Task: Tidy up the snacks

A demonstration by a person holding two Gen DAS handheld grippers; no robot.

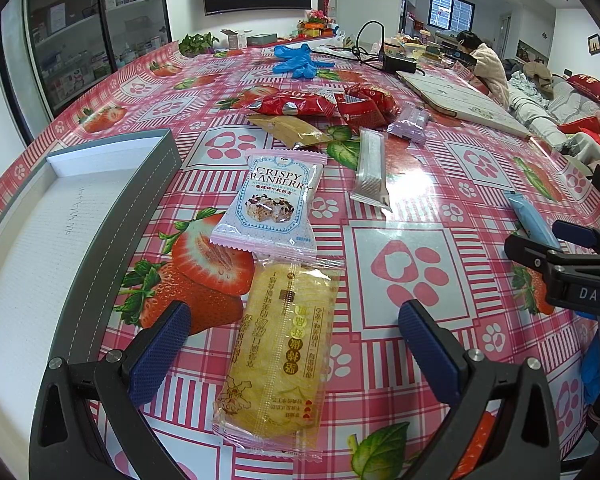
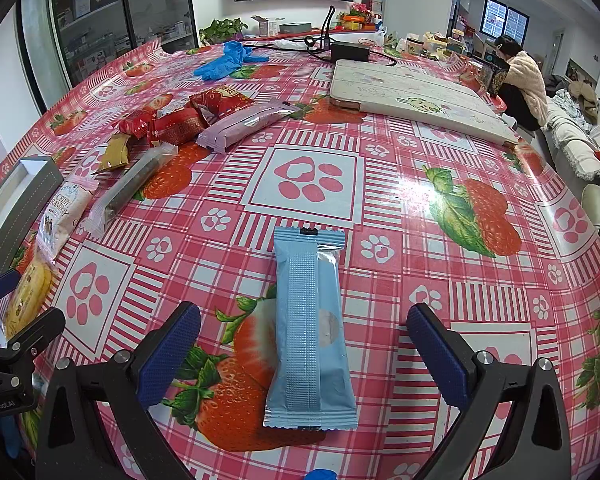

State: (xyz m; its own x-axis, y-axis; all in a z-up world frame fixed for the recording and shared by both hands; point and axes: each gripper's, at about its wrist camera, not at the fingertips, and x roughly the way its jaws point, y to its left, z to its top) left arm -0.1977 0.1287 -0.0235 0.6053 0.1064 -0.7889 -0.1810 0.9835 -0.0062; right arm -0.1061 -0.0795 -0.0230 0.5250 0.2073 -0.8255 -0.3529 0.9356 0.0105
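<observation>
left gripper is hovering low over the tablecloth with its blue fingers spread wide, straddling a yellow snack packet that is lying flat between them without touching either one. a cranberry crisp packet is lying just beyond the yellow one, their ends overlapping. a grey tray with a white lining is sitting to the left of both packets, its near wall running beside the left finger. farther off, a clear wrapped bar, a gold packet, red packets and a lilac bar are lying scattered in a loose group. right gripper is likewise hovering with its blue fingers spread wide, bracketing a light blue bar that is resting lengthwise on the cloth, seam side up, clear of both fingers. in the left wrist view that same bar is showing at the right edge, just beyond the right gripper's tips. blue gloves and a pale board are lying toward the far side of the table, and a person is sitting at the far right.
</observation>
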